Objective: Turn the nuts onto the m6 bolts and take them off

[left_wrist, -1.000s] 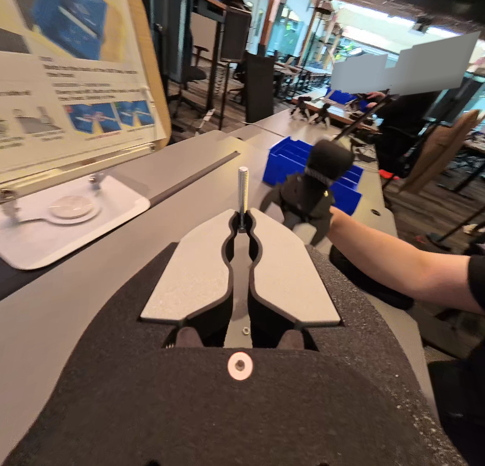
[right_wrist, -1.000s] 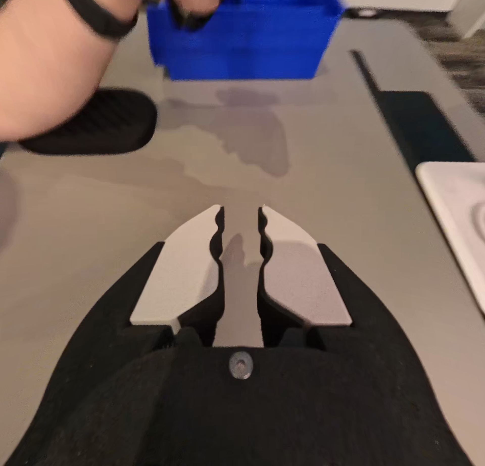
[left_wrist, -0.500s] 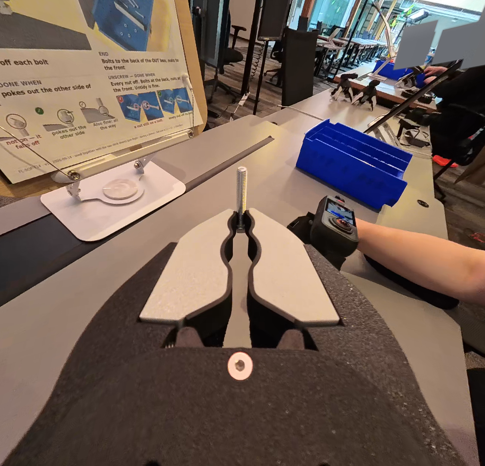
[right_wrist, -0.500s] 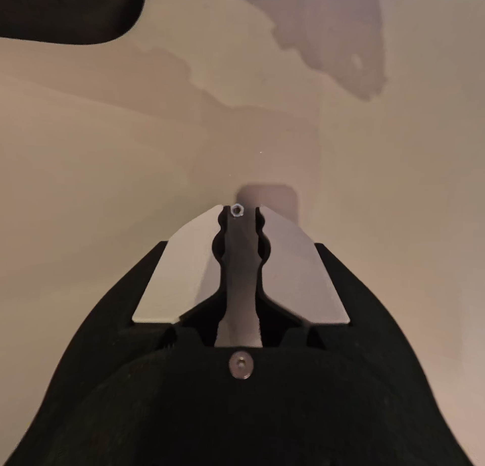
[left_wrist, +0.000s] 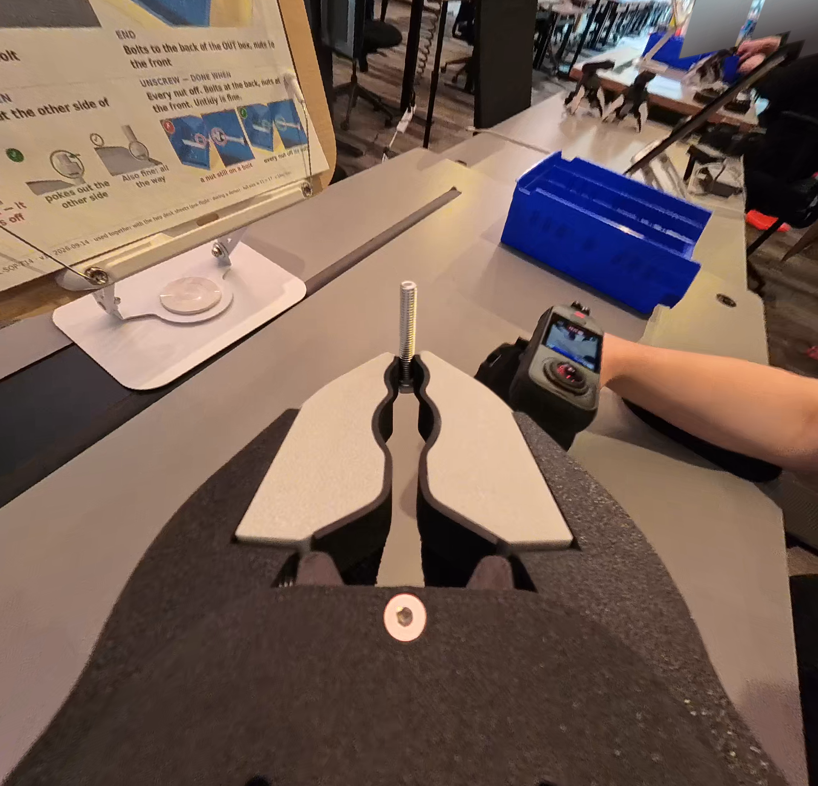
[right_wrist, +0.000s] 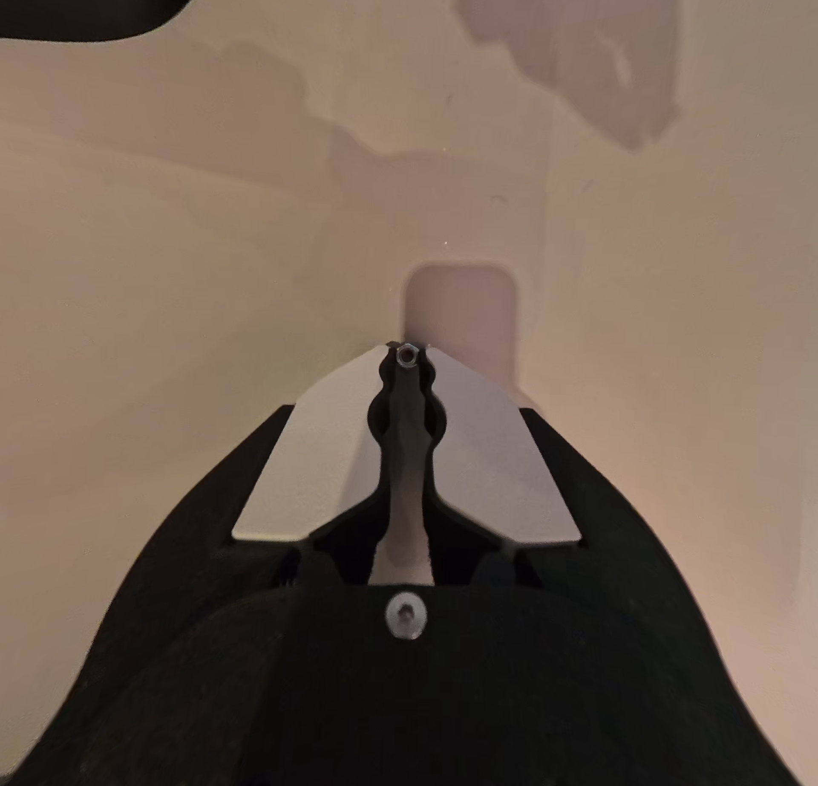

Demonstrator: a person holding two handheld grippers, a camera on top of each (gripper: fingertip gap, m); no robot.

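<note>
Pinching a bolt (left_wrist: 407,322) upright w/ left gripper (left_wrist: 406,377); right gripper (right_wrist: 406,356), near the bolt, clamps a nut (right_wrist: 405,356) over the table (right_wrist: 177,233).

Left wrist view: bright, even indoor light; daylight glows from the far windows. Wide-angle distortion bends the grey table (left_wrist: 221,446) edges and the tilted printed instruction board (left_wrist: 146,100). The background is soft. Right wrist view: dim, warm-tinted. Soft overlapping shadows cross the beige tabletop (right_wrist: 177,233). The black foam gripper body (right_wrist: 398,698) is underexposed, with slightly blurred edges.
</note>
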